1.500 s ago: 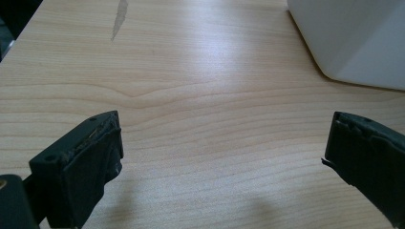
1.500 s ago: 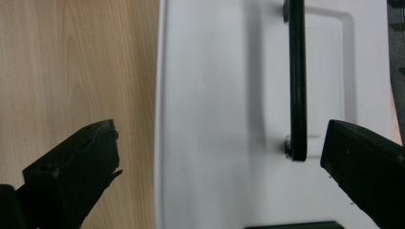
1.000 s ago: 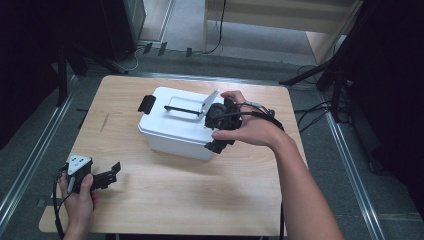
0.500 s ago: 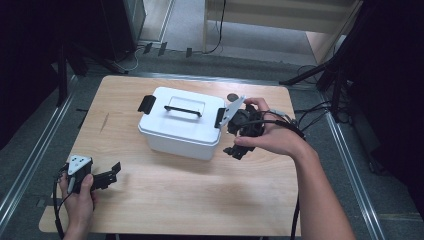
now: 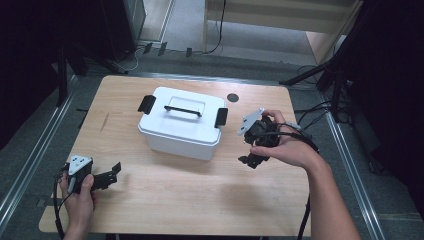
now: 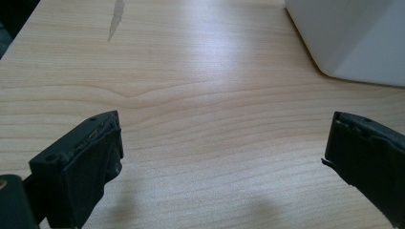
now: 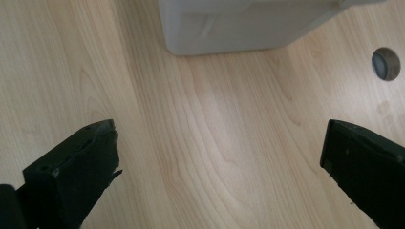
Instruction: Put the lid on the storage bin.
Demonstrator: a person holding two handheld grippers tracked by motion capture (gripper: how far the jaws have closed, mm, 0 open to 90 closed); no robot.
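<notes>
Gaping empty, both tongs (image 5: pixel 111 173) (image 5: pixel 251 160); white box (image 5: pixel 181 122) cropped, clasps perhaps shut.

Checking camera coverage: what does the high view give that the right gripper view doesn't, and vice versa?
High view alone: the white box's lid with black handle and side latches, plus the left gripper near the table's front left corner. Right gripper view alone: its own black jaws standing wide apart over bare wood, close up. Both: the white box, the round grey grommet, the wooden table.
</notes>
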